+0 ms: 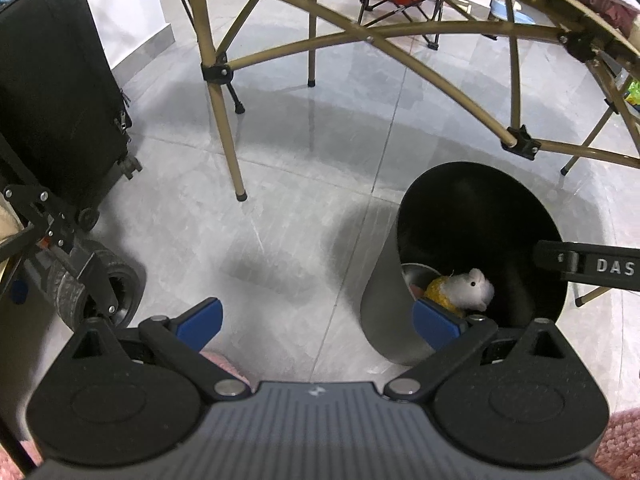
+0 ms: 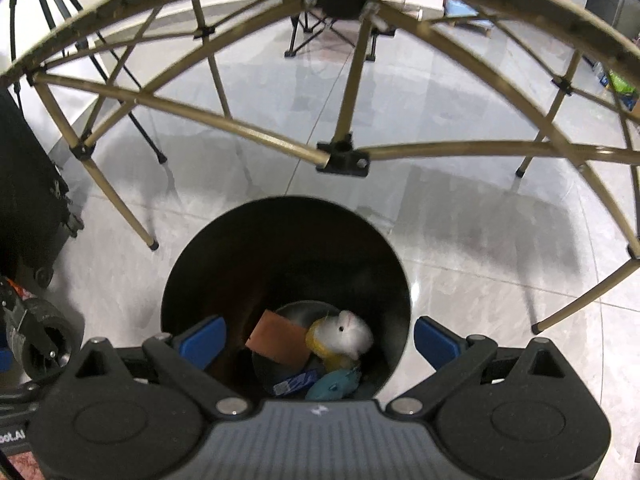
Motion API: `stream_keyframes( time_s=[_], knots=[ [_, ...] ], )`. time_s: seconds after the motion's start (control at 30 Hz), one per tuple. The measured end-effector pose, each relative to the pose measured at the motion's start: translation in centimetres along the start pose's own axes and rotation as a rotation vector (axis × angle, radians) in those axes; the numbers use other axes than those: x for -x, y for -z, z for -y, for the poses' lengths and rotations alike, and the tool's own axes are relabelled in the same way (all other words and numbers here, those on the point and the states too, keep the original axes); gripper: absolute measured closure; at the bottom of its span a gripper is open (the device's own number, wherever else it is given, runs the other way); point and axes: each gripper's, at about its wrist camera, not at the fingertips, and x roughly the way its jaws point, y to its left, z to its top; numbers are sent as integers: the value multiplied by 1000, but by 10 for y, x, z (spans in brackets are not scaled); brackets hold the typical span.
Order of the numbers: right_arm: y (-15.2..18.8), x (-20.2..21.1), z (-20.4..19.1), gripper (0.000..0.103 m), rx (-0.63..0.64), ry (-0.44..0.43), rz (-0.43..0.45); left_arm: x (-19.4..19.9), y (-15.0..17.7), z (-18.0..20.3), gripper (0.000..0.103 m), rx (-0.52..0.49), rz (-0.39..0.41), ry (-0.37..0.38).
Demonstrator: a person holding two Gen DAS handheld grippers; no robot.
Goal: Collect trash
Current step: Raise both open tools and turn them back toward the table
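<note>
The right gripper (image 2: pixel 316 338) hangs right over the bin (image 2: pixel 176 276), jaws spread wide and holding nothing — its blue pads (image 2: pixel 202 340) frame the opening. The left gripper (image 1: pixel 316 320) is likewise spread and empty, off to the bin's left side, above bare tile floor (image 1: pixel 280 200).

The trash lies at the bottom of the bin: a small plush toy (image 2: pixel 348 334), white and fuzzy with a yellow body, resting on top; a flat brown card (image 2: pixel 278 338) tilted beside it; a teal soft thing (image 2: pixel 334 386) and a blue wrapper (image 2: pixel 296 384) below.

By my reading, all of it is light. The plush is soft and will squash under the pads, so a pinch across its body should hold without slipping. The card is stiff and thin — best taken by an edge. The wrapper looks slick and crinkly, likely to slide unless gripped firmly.

The bin is a smooth cylinder, grey outside, dark within, rigid and thin-walled; its rim is the obvious place to grip if it must be moved. It stands on glossy tiles near the slim brass-coloured legs of a folding table (image 2: pixel 344 156). A black suitcase (image 1: pixel 56 92) stands at the left.
</note>
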Motion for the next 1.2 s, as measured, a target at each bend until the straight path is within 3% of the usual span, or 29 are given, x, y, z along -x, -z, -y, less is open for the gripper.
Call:
stream_keyframes(
  time_s=[0.33, 0.67, 0.93, 1.2],
  knots=[
    [-4, 58, 27, 1, -58, -15, 167, 32, -7, 15, 0, -14, 100, 42],
    [-10, 116, 71, 0, -165, -109, 349, 86, -24, 42, 0, -29, 257, 122],
    [-19, 144, 93, 0, -180, -156, 529, 109, -48, 62, 0, -40, 351, 148],
    [-42, 153, 103, 0, -149, -182, 612, 126, -78, 77, 0, -25, 427, 167]
  ],
)
